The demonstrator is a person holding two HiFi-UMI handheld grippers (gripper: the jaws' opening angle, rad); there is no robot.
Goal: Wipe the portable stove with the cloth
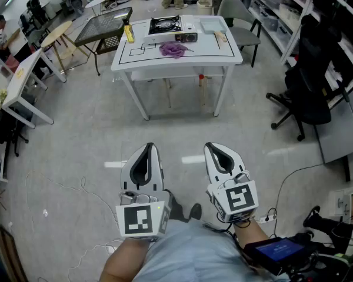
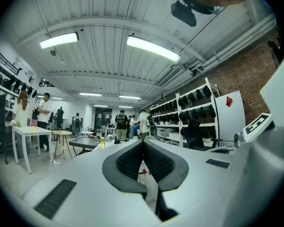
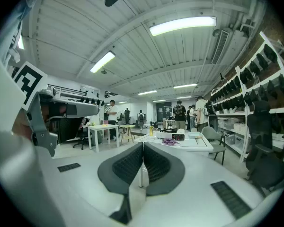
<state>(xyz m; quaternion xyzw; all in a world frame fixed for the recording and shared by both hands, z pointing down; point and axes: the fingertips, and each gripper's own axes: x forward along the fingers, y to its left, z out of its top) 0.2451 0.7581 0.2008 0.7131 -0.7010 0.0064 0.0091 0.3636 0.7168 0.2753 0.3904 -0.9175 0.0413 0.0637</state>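
Floor: grey, under the white table
Black chair: set right of the table
Ceiling tubes: lit

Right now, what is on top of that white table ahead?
A black portable stove, a crumpled purple cloth, a yellow bottle and a pale flat tray. Whatever lies under the cloth is covered.

Head cam sits up high, looking steeply down over the left tongs and right tongs toward the table well ahead. Each tong cam rides low, facing roughly level along its jaws. All three share that distant table.
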